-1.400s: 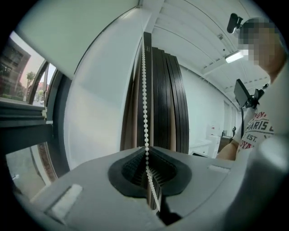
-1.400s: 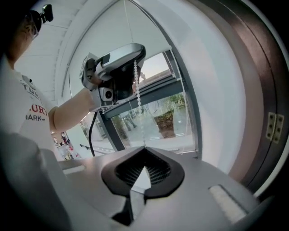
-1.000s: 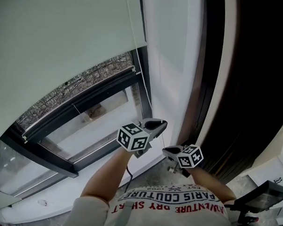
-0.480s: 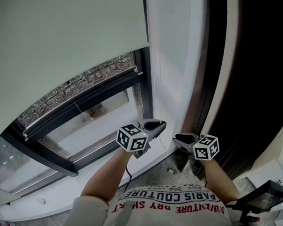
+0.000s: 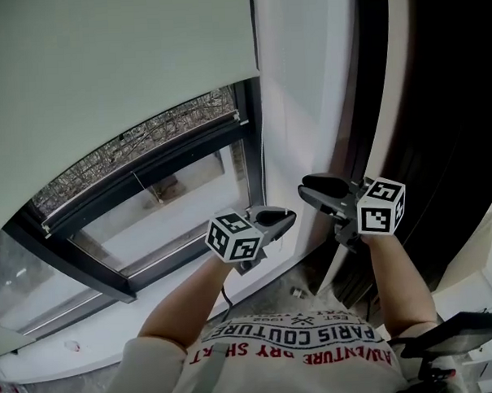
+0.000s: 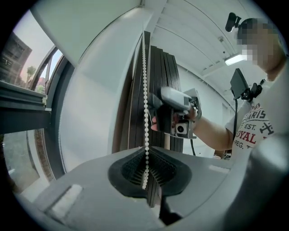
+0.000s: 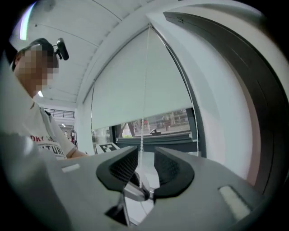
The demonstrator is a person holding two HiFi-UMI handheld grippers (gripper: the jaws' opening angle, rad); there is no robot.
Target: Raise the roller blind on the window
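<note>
A pale roller blind [image 5: 102,67] covers the upper part of the window [image 5: 149,204]. Its white bead chain [image 5: 263,150] hangs down the right side of the frame. My left gripper [image 5: 283,217] is shut on the chain, and in the left gripper view the beads [image 6: 145,90] run straight down into the closed jaws [image 6: 145,167]. My right gripper [image 5: 311,185] is higher and to the right, with its jaws opening. In the right gripper view the chain [image 7: 144,90] hangs in the gap of the right gripper [image 7: 145,153], and the pads do not press it.
A white wall strip [image 5: 306,83] stands right of the window, with dark vertical panels [image 5: 437,102] beyond it. The dark window frame [image 5: 147,167] and a white sill [image 5: 114,352] lie below the blind. A dark device [image 5: 456,337] sits at the bottom right.
My right gripper has let go, opened its jaws and risen up and to the right along the chain. The left gripper has stayed shut at about the same spot.
</note>
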